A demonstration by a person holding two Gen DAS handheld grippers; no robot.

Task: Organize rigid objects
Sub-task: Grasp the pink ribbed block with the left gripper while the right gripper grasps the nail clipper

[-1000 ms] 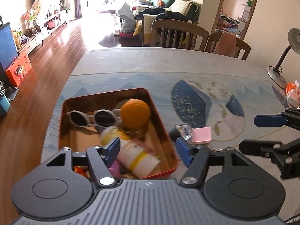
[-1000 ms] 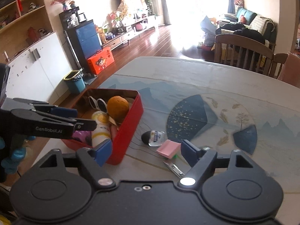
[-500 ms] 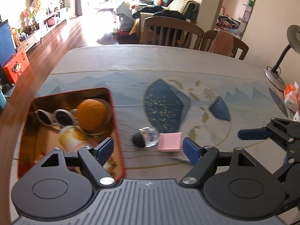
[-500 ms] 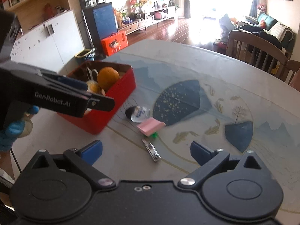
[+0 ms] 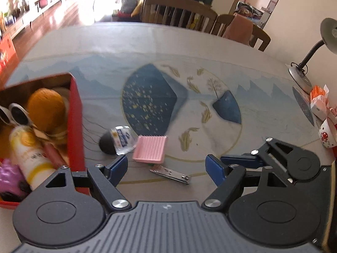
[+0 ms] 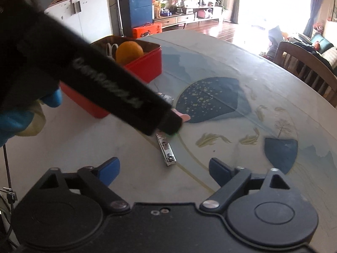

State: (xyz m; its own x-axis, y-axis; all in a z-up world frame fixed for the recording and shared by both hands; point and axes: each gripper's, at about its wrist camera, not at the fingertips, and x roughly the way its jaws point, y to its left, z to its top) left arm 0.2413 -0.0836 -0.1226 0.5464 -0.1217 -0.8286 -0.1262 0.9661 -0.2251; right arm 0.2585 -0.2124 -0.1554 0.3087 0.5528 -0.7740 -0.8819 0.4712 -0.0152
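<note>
Wooden chairs (image 5: 181,10) are standing along the far edge of the surface (image 5: 147,42), one with a pink cloth (image 5: 238,29) hanging over its back. A desk lamp (image 5: 311,52) is sitting at the right edge, beside orange-and-white packets (image 5: 320,99). A blue cabinet (image 6: 137,8) and an orange box (image 6: 147,30) are standing on the floor beyond.

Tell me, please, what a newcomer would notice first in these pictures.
Probably the red tin at the table's left side, crowded with an orange, white sunglasses and a yellow-banded bottle. Next, the pink ridged pad and metal nail clipper lying before the open left gripper.
</note>
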